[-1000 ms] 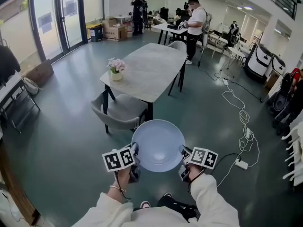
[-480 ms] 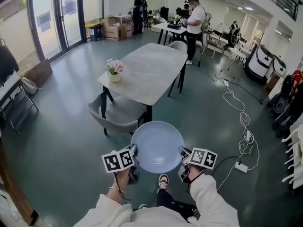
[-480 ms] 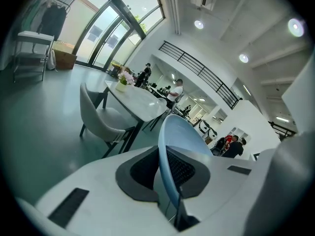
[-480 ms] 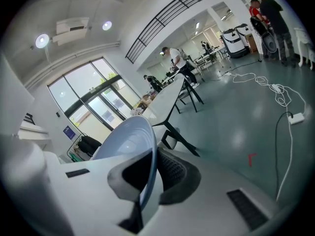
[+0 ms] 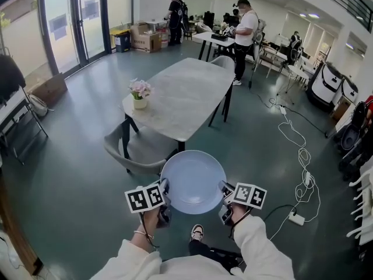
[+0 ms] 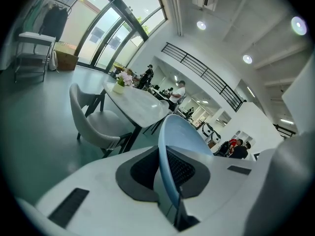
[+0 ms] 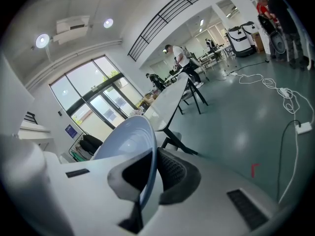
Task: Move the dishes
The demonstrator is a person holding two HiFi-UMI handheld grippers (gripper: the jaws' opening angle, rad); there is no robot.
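Observation:
A pale blue bowl (image 5: 193, 181) hangs in the air in front of me, carried level between both grippers. My left gripper (image 5: 165, 186) is shut on the bowl's left rim, and my right gripper (image 5: 222, 188) is shut on its right rim. In the left gripper view the bowl's rim (image 6: 170, 154) runs between the dark pads (image 6: 183, 168). The right gripper view shows the bowl (image 7: 129, 146) clamped the same way by the pads (image 7: 170, 173). The bowl is above the floor, just short of a grey chair (image 5: 135, 149) and a marble-topped table (image 5: 180, 94).
A flower pot (image 5: 140, 91) stands on the table's near left corner. A second chair (image 5: 221, 60) is at the far end. Cables and a power strip (image 5: 296, 219) trail on the floor at right. Several people stand by desks at the back. My shoe (image 5: 197, 233) shows below.
The table and chair have drawn nearer and slid slightly left as I walk forward. The bowl stays held the same way between both grippers.

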